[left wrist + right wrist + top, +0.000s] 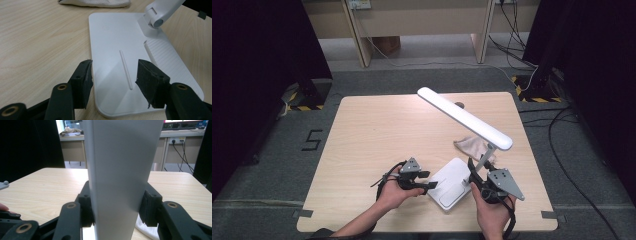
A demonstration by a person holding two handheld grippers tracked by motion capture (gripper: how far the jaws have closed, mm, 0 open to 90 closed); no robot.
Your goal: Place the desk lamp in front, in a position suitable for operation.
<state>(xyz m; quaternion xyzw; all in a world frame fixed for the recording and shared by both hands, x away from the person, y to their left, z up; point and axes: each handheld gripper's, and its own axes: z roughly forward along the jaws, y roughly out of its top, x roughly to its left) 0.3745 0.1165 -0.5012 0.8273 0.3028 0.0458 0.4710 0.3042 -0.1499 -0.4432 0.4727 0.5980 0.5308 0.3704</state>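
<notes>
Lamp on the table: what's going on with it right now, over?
Right tool clamped on the lamp's upright arm. Left tool open over the lamp's white base. Cloth lies behind the base, not in the way.

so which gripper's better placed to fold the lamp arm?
Right, probably. The right gripper already clamps the lamp arm. The left gripper hovers open over the lamp base, placed to steady it.

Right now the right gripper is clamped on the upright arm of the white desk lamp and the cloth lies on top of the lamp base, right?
Not quite. The right gripper is on the lamp arm, but the cloth lies on the table beyond the lamp base, as the high view shows.
</notes>
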